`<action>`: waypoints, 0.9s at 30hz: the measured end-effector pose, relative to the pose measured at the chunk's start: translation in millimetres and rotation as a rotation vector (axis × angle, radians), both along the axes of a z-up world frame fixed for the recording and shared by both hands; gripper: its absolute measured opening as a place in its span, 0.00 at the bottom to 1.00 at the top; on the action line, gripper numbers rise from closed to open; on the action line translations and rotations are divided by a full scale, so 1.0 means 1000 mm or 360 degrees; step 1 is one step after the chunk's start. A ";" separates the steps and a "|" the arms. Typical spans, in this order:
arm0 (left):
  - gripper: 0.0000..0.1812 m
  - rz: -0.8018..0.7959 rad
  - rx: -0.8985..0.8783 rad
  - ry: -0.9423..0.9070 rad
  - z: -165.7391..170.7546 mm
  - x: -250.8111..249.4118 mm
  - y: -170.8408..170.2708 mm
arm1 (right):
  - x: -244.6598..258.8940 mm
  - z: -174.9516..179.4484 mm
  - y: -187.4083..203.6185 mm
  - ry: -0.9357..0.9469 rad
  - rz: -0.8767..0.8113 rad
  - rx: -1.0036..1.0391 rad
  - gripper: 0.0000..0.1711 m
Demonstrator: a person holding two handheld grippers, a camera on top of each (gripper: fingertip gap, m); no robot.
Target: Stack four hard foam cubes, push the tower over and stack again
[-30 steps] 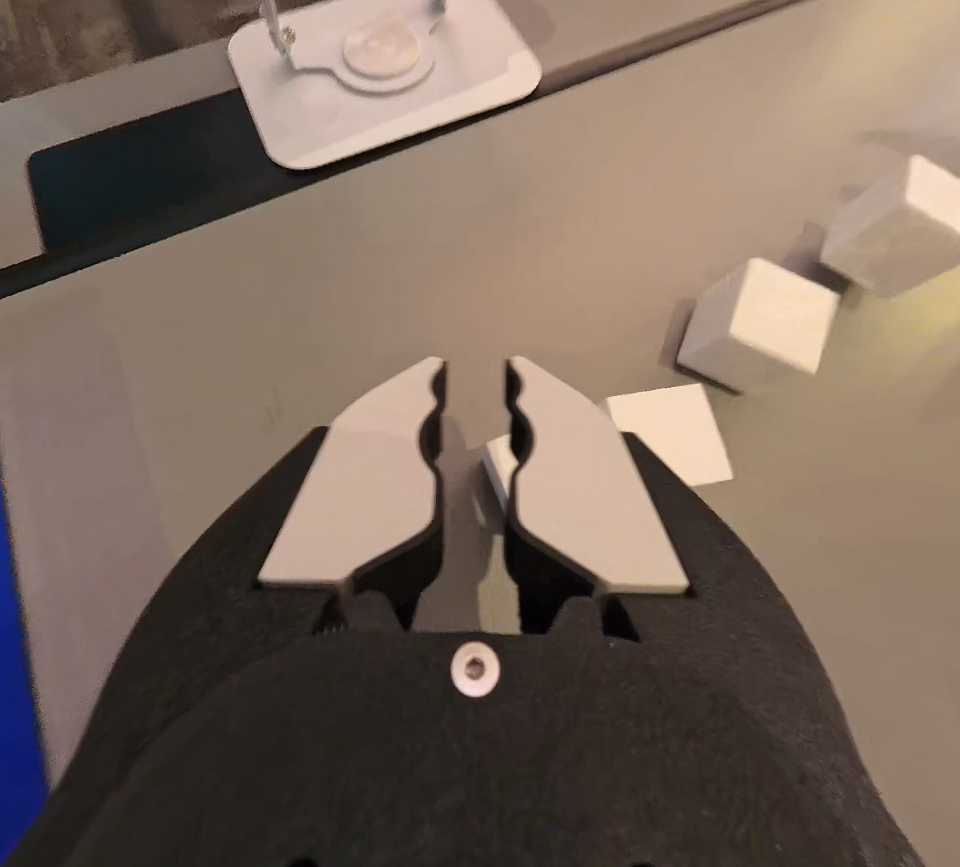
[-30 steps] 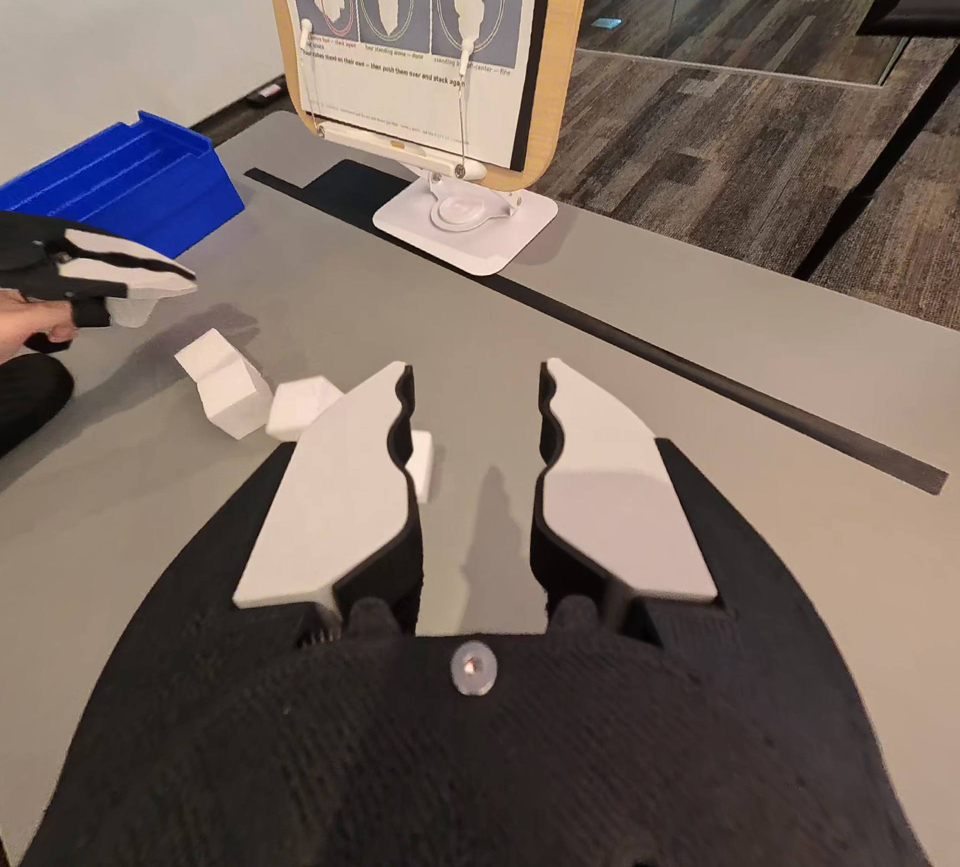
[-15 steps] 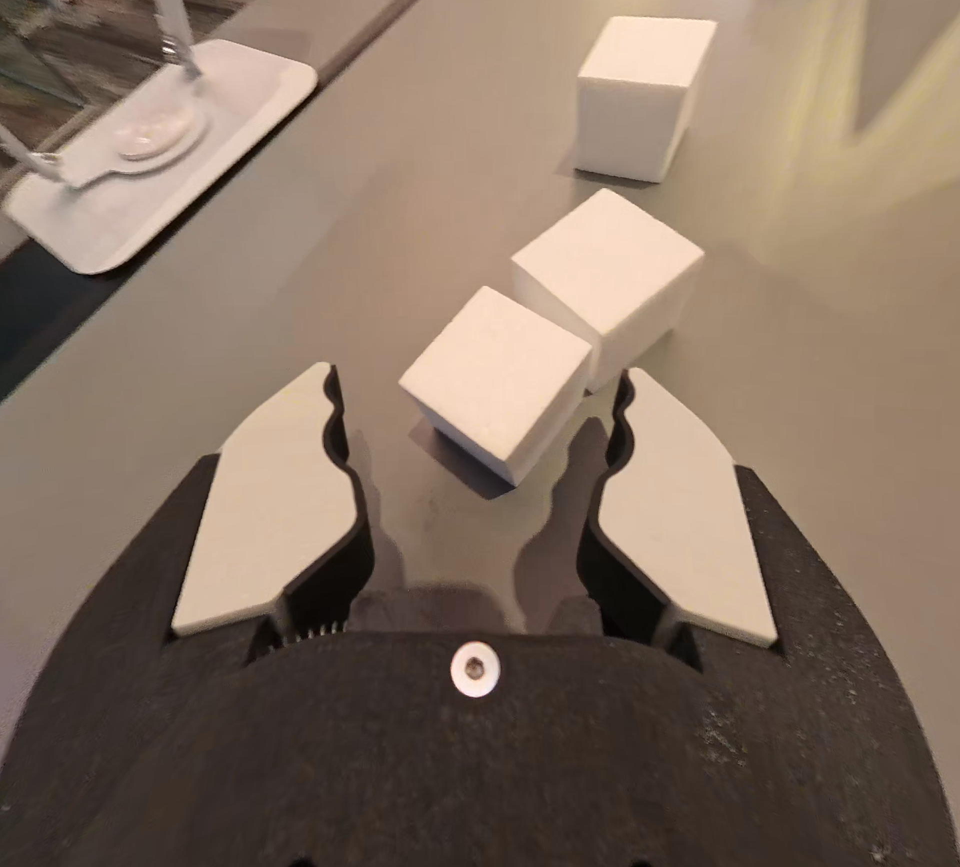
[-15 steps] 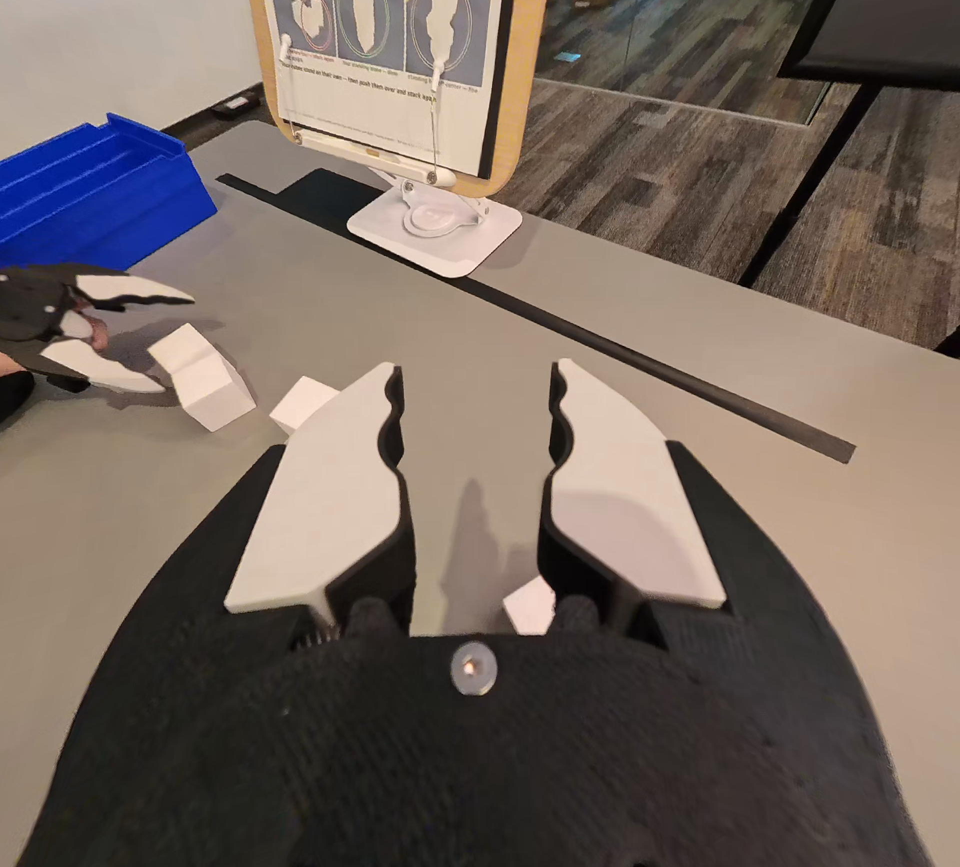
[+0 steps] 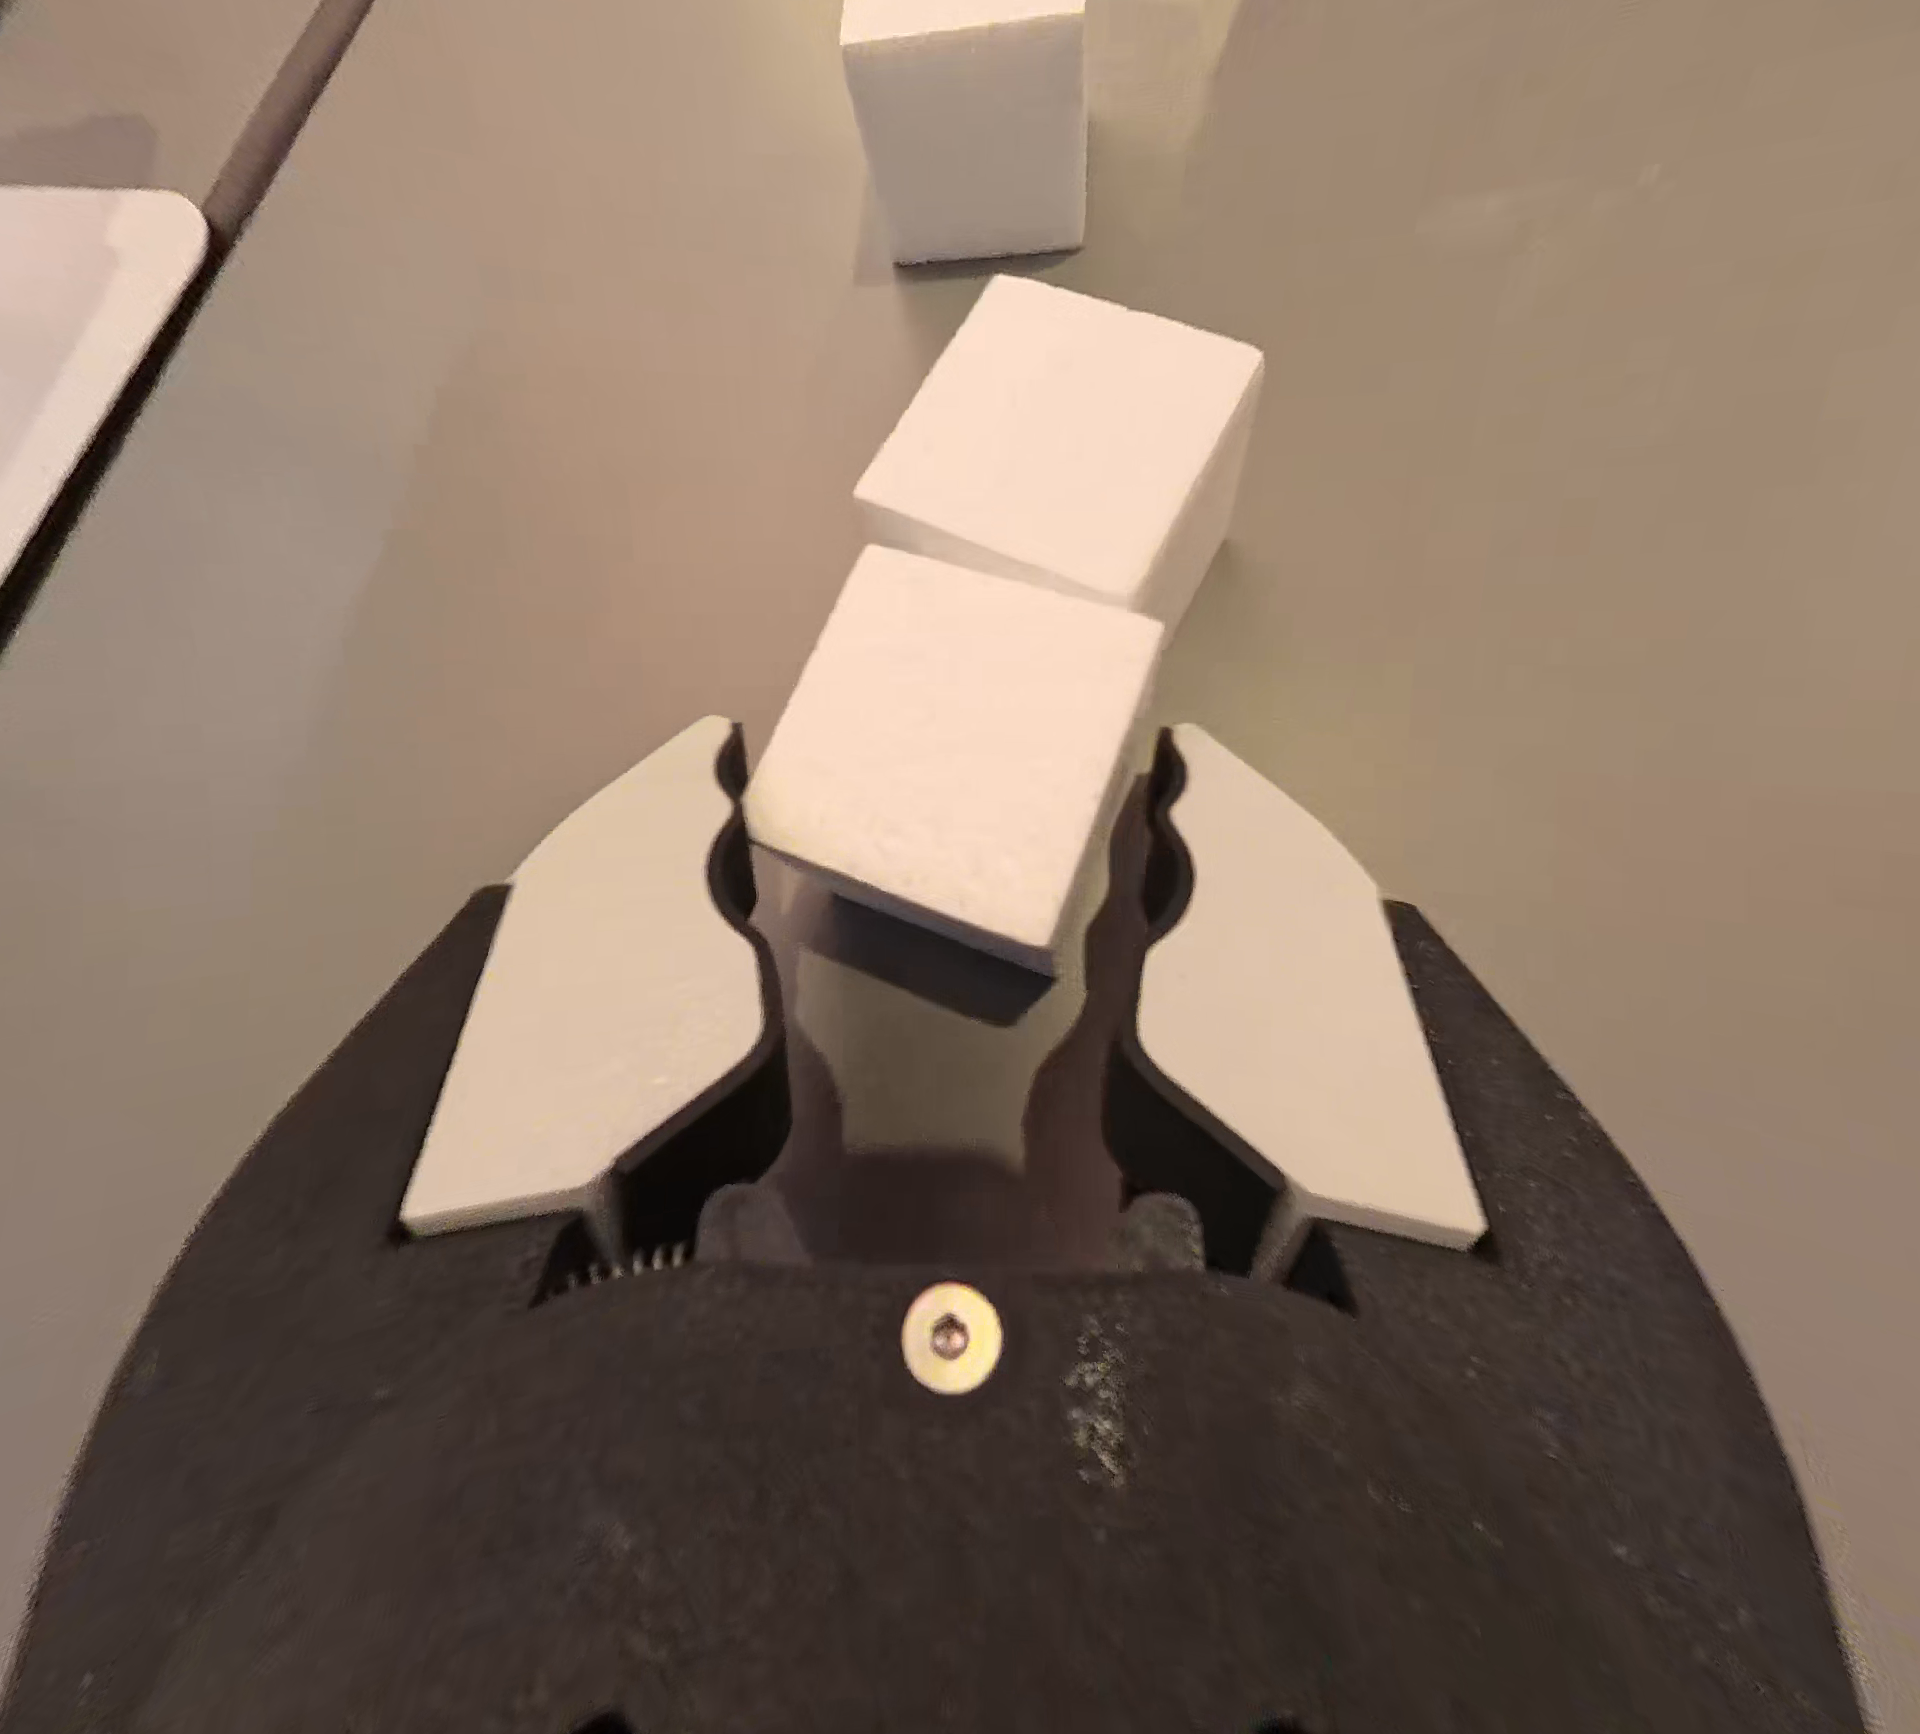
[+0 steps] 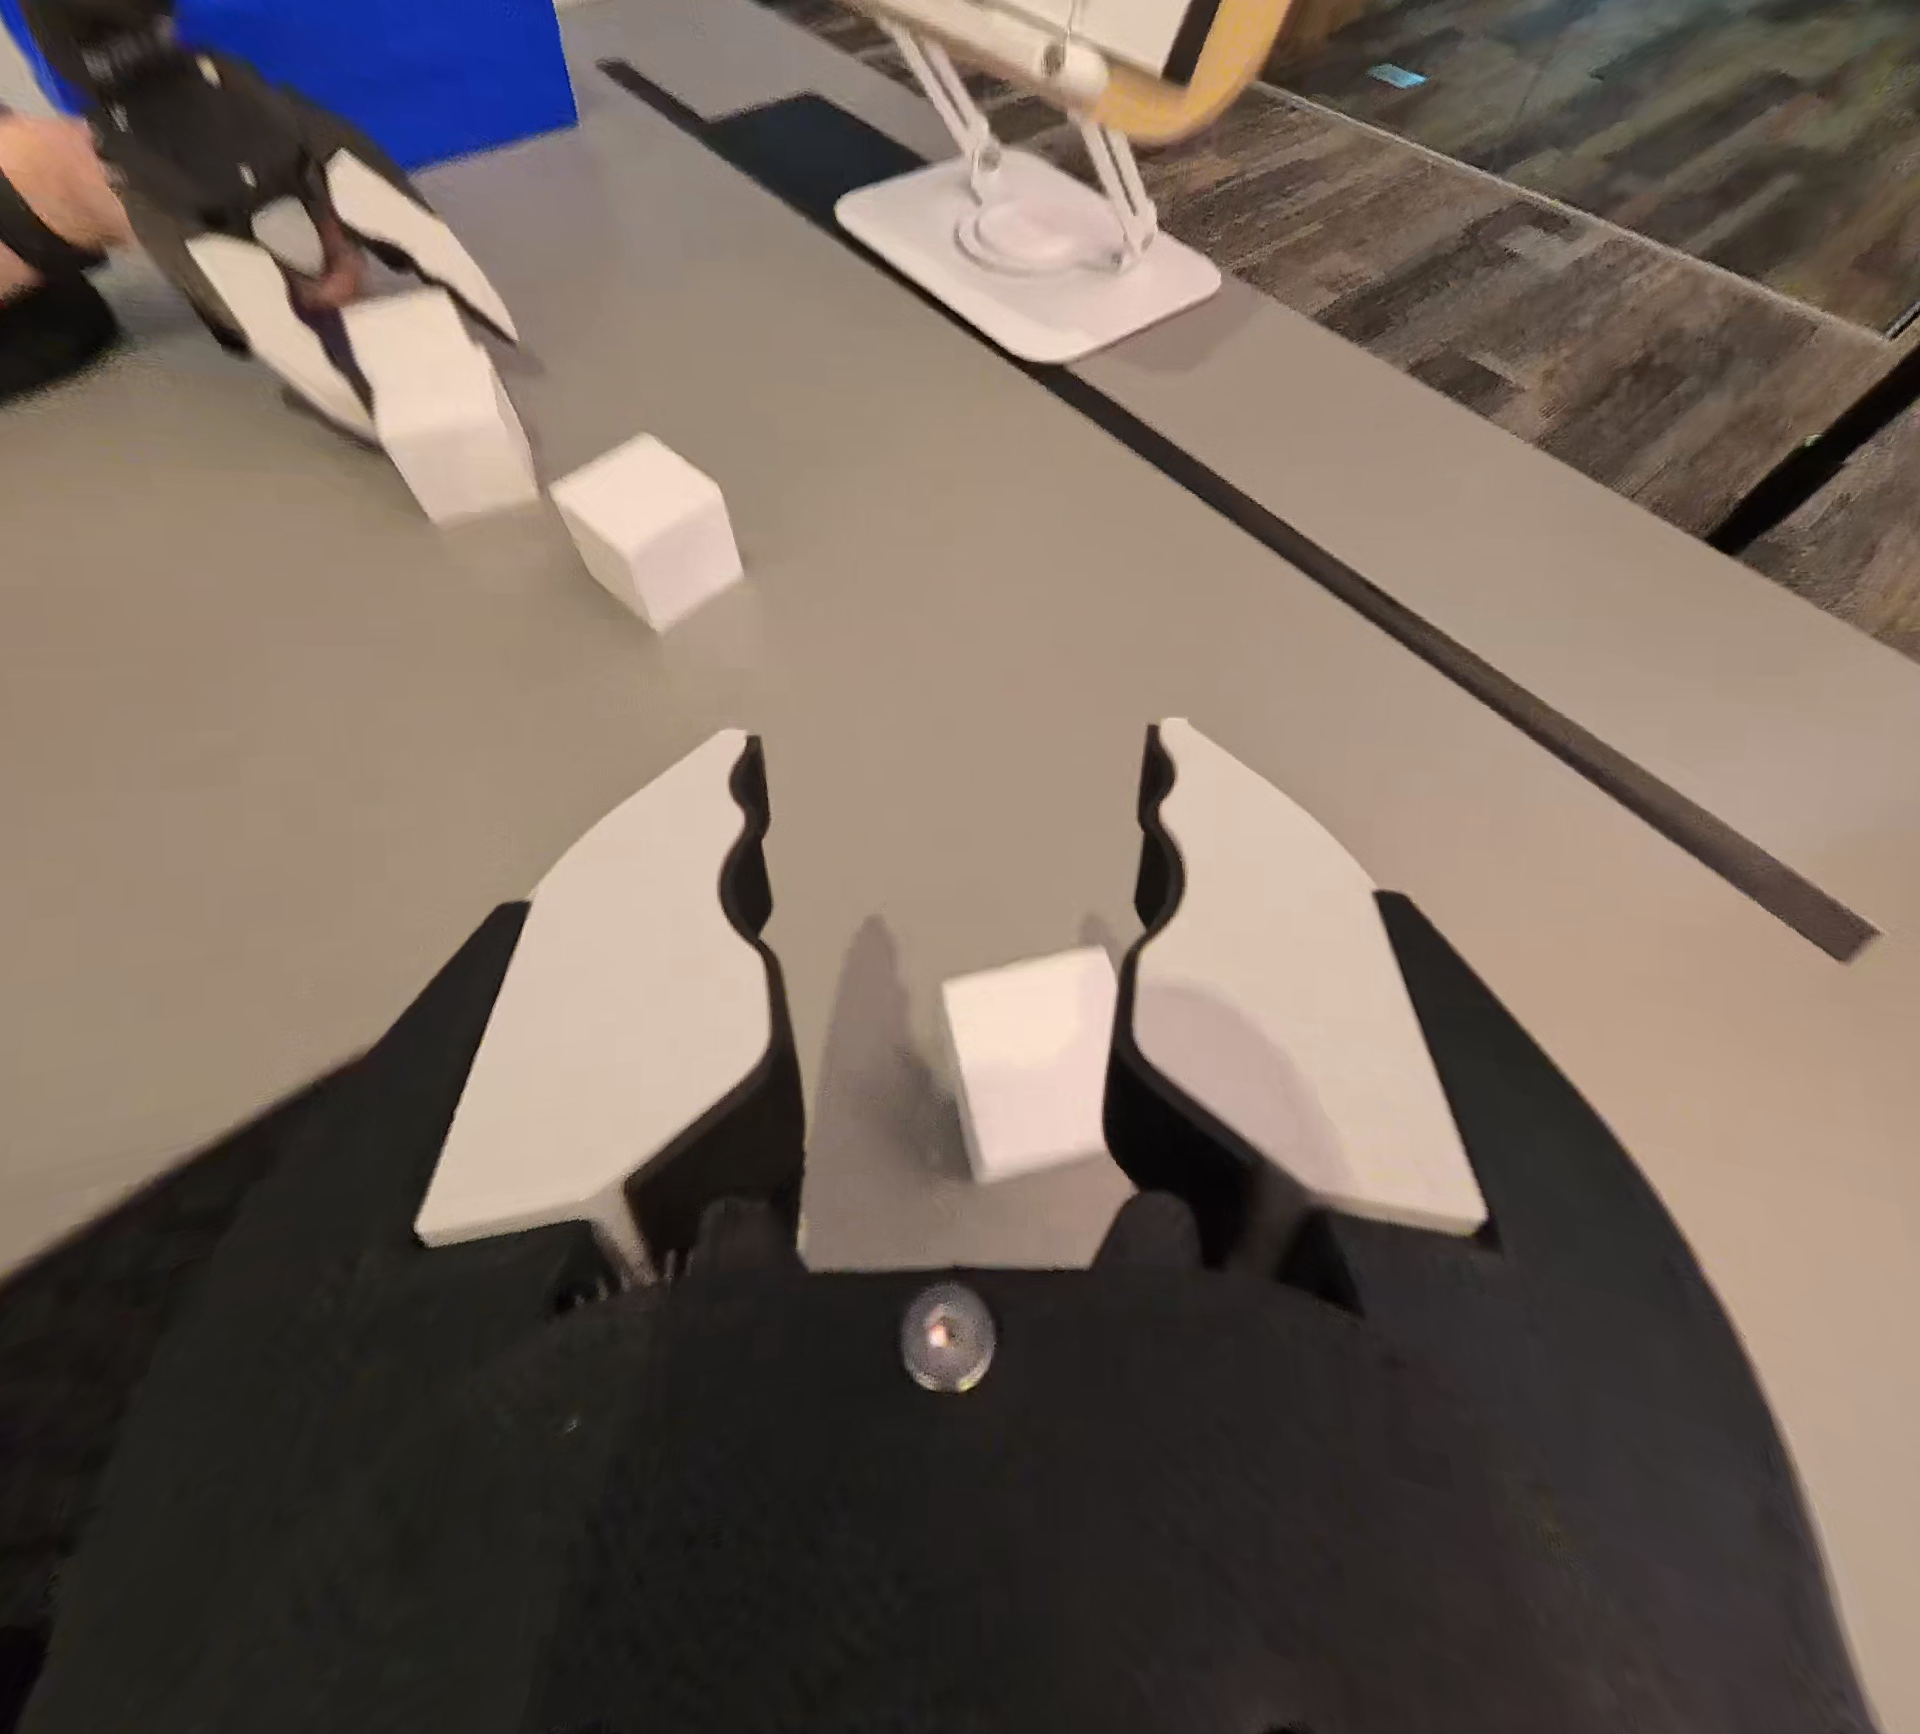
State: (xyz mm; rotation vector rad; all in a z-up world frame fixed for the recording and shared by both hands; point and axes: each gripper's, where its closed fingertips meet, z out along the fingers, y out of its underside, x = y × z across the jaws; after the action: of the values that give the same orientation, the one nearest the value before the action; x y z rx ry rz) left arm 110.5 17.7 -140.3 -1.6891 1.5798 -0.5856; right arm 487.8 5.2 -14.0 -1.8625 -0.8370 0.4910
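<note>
Four white foam cubes lie scattered on the grey table (image 5: 416, 541). My left gripper (image 5: 951, 739) is open around the nearest cube (image 5: 935, 780), which is tilted; its left fingertip (image 5: 717, 749) touches a corner. A second cube (image 5: 1060, 448) touches that one and a third cube (image 5: 971, 63) stands apart beyond. My right gripper (image 6: 951, 749) is open, with the fourth cube (image 6: 1023, 1061) on the table between its fingers, close to the right finger (image 6: 1278, 1009). The right wrist view also shows the left gripper (image 6: 436, 380) at far left and a loose cube (image 6: 649, 526) beside it.
A sign board on a white stand (image 6: 1023, 250) is at the back of the table, beside a dark strip (image 6: 1455, 676). The stand's base also shows in the left wrist view (image 5: 73, 334). A blue bin (image 6: 343, 11) stands at the back left. A person's hand (image 6: 42, 188) holds the left gripper. About 40 cm separates my left fingertips from my right.
The left gripper went from nearly shut to open, swung toward the cubes and now straddles the nearest one. The right gripper moved until a cube came between its fingers.
</note>
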 end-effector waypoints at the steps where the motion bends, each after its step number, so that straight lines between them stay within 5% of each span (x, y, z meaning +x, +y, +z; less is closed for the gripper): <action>1: 0.38 -0.0027 0.0022 -0.0037 0.001 0.001 -0.002 | 0.009 -0.013 -0.002 -0.0020 0.0010 0.0000 0.42; 11: 0.38 -0.0018 -0.0008 -0.0136 0.019 -0.006 -0.010 | 0.049 -0.115 -0.002 -0.0196 -0.0099 -0.0242 0.52; 13: 0.38 -0.0011 -0.0009 -0.0162 0.023 -0.008 -0.012 | 0.043 -0.123 0.000 -0.0148 -0.0062 -0.0279 0.50; 15: 0.38 0.0007 0.0024 -0.0156 0.026 -0.013 -0.011 | 0.042 -0.129 0.000 -0.0180 -0.0042 -0.0301 0.36; 27: 0.38 0.0104 0.0092 -0.0216 0.042 -0.029 -0.005 | -0.024 -0.019 0.012 0.0009 0.0072 0.0054 0.35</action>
State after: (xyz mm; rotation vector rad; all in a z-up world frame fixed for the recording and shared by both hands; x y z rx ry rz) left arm 82.0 12.3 -98.0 -1.6170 1.4272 -0.6024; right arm 463.6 17.0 -32.6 -1.8139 -0.8801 0.5070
